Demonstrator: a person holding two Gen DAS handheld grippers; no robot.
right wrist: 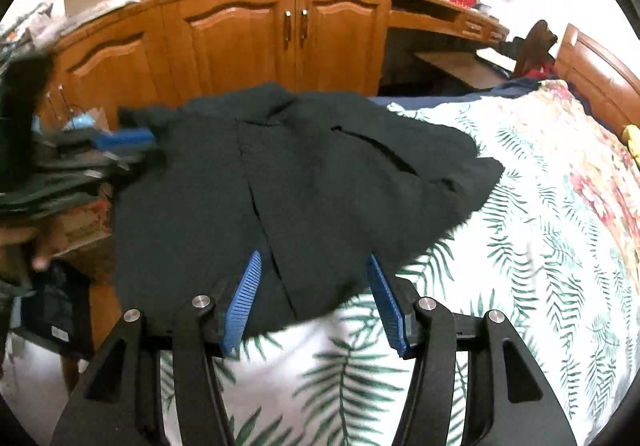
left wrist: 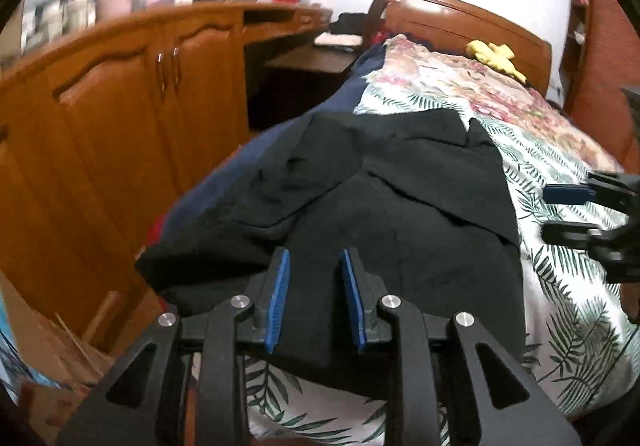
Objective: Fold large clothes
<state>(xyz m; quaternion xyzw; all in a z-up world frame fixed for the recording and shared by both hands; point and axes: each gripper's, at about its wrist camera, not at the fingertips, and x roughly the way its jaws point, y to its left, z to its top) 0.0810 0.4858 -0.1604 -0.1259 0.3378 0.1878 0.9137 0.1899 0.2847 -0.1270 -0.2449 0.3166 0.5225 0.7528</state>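
Observation:
A large black garment [left wrist: 380,206] lies rumpled on the bed, partly folded over itself, and shows in the right wrist view [right wrist: 304,174] too. My left gripper [left wrist: 314,258] is open and empty just above the garment's near edge. My right gripper [right wrist: 314,260] is open and empty, its blue pads [right wrist: 244,298] spread wide over the garment's near corner. The right gripper also shows at the right edge of the left wrist view [left wrist: 560,212], beside the garment. The left gripper shows at the left of the right wrist view [right wrist: 124,144], at the garment's far edge.
The bed has a leaf-print cover [right wrist: 520,246] and a floral quilt [left wrist: 480,86] toward the wooden headboard [left wrist: 460,18]. A yellow item [left wrist: 496,56] lies near the headboard. Wooden cabinets [right wrist: 260,38] stand along the bed's side. Boxes and clutter [right wrist: 68,214] sit on the floor.

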